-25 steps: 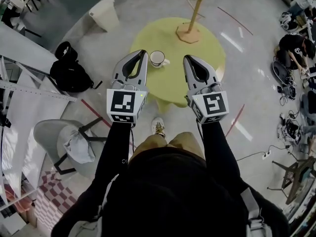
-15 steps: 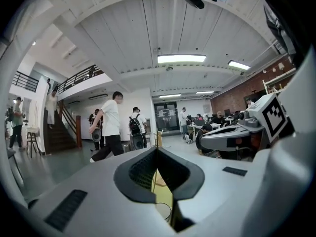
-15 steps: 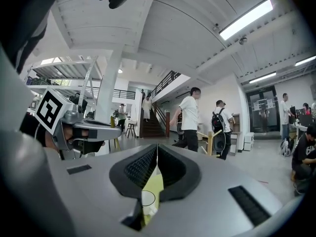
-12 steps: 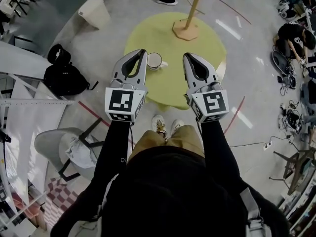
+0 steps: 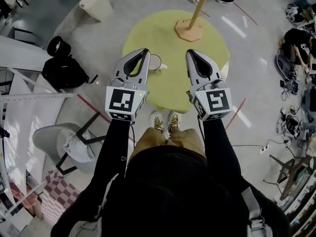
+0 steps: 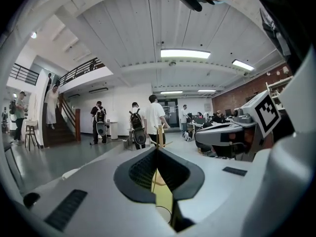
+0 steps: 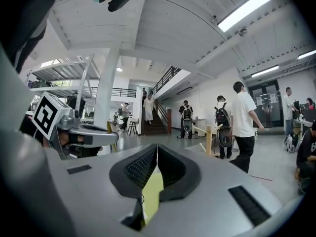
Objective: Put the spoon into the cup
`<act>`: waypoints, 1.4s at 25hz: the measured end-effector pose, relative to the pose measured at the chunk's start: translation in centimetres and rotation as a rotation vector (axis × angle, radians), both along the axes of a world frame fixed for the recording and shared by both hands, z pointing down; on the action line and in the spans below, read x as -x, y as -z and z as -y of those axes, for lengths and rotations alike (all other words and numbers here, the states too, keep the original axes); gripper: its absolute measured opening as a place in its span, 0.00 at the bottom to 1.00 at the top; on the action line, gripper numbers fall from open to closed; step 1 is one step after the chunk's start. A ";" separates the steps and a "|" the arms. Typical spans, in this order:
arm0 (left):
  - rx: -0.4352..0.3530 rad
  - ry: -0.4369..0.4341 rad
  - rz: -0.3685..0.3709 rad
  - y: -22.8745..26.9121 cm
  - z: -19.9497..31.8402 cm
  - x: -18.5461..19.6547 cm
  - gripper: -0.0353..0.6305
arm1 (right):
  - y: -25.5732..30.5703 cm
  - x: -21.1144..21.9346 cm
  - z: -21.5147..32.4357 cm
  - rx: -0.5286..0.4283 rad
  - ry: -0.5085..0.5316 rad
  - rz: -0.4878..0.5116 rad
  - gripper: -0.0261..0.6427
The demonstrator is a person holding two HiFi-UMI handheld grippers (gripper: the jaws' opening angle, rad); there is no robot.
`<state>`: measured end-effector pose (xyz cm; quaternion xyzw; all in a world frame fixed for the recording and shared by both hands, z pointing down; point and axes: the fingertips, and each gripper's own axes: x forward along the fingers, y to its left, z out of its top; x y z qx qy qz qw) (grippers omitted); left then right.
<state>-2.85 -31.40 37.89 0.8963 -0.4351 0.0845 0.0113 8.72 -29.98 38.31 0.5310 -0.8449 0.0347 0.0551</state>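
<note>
A grey-floored open hall holds a round yellow-green table [image 5: 173, 33] in the upper middle of the head view. A white cup [image 5: 158, 62] stands at its left part, half hidden behind the left gripper [image 5: 144, 51]. A wooden peg stand [image 5: 190, 27] sits further up. No view shows the spoon. Both the left and the right gripper [image 5: 190, 53] have their jaws pressed together with nothing between them. This looks like the approach. The next move calls for finding the spoon and parting one pair of jaws.
</note>
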 end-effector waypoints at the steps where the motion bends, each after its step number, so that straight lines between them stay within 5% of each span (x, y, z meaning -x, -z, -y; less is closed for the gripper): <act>1: 0.004 -0.002 0.002 -0.4 0.2 -0.1 0.08 | -0.2 0.0 0.3 0.005 0.004 0.001 0.08; 22: 0.241 -0.023 0.007 -16.1 0.3 -1.0 0.08 | -4.2 -0.7 0.9 0.106 0.044 -0.035 0.08; 35: 0.293 -0.013 0.025 -18.5 -0.4 -1.0 0.08 | -4.9 -0.8 1.0 0.125 0.045 -0.039 0.08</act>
